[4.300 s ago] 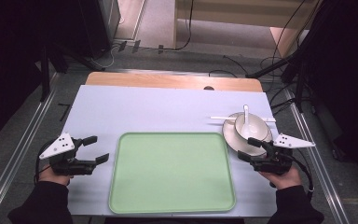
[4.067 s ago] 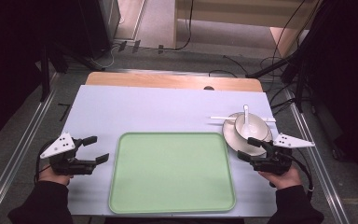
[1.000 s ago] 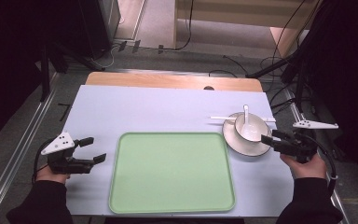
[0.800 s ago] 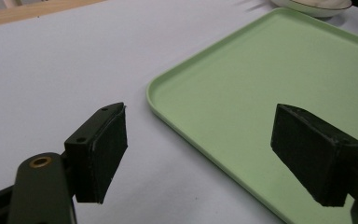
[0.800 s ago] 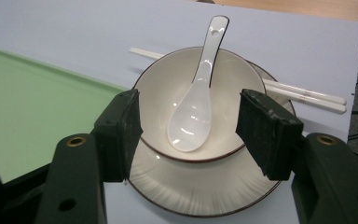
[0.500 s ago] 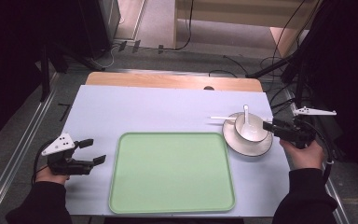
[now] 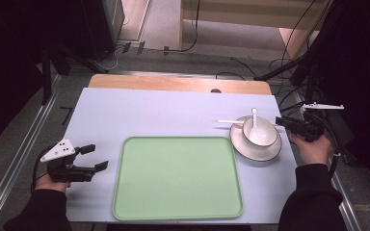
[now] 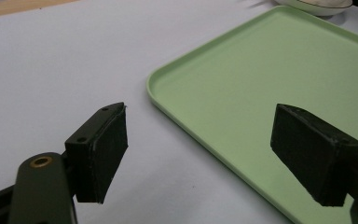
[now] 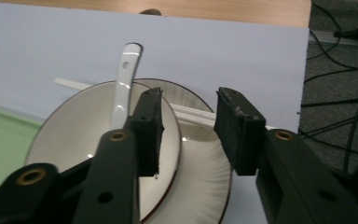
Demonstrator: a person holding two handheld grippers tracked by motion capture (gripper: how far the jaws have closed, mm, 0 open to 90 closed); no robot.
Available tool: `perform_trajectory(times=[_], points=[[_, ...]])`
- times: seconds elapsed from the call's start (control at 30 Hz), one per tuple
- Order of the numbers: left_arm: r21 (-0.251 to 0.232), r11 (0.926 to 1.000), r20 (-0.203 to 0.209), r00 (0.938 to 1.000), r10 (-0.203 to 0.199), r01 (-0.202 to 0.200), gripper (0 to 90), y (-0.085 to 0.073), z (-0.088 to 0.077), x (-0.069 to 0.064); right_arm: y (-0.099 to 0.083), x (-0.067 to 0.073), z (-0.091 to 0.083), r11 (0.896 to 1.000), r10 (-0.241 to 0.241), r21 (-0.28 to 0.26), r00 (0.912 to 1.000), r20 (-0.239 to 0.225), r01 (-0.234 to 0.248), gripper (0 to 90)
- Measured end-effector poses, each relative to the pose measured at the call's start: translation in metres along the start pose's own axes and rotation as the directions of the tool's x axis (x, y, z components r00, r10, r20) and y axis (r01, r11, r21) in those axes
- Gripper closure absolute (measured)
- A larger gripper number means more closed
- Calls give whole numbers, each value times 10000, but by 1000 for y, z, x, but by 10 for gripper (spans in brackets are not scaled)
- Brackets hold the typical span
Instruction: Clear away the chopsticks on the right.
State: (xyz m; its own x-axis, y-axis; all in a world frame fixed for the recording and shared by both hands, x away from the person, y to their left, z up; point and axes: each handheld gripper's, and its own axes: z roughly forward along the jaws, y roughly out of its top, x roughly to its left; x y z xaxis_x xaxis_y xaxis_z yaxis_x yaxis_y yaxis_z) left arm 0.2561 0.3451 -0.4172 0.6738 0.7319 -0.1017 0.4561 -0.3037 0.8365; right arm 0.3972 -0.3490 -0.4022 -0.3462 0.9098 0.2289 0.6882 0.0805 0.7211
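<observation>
At the near left corner of the table (image 7: 173, 108), the left gripper (image 7: 92, 157) rested just beside the left edge of the green tray (image 7: 178, 178), its fingers (image 8: 100, 151) spread wide with nothing between them, pointing toward the tray's rim. On the near middle of the table lay that tray, bare. Farther back and to the right, just beyond the tray's far right corner, stood a white bowl (image 7: 260, 132) on a white plate (image 7: 255, 149), with a white spoon (image 7: 254, 120) leaning in the bowl, its handle rising over the far rim. A pair of white chopsticks (image 7: 229, 121) lay across the plate's far edge, poking out to the left of the bowl. At the right edge of the table, the right gripper (image 7: 282, 121) was held level and aimed at the bowl from the right. Its fingers (image 9: 147, 133) had just been closing and stood partly apart, astride the bowl's right rim, one inside over the hollow and one outside over the plate, the pads not yet pressing on it.
</observation>
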Motion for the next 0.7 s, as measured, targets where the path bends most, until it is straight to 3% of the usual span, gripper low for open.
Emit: perform_trajectory(times=[0.1, 0.23, 0.5, 0.7], points=[[55, 10000, -80, 10000, -42, 43, 187, -1, 0, 1, 0, -7, 9, 9999, 134, 88, 9998, 160, -135, 768], [127, 9999, -150, 9999, -60, 62, 188, -3, -2, 0, 1, -12, 20, 9999, -37, 111, 9998, 212, 35, 900], [82, 9998, -216, 9996, -185, 187, 188, -8, -9, -2, 0, -18, 44, 9997, -179, 146, 9998, -129, 181, 900], [133, 9996, -293, 9992, -260, 264, 188, -11, -14, -3, -3, -26, 57, 9994, 267, 250, 9980, -569, -253, 900]])
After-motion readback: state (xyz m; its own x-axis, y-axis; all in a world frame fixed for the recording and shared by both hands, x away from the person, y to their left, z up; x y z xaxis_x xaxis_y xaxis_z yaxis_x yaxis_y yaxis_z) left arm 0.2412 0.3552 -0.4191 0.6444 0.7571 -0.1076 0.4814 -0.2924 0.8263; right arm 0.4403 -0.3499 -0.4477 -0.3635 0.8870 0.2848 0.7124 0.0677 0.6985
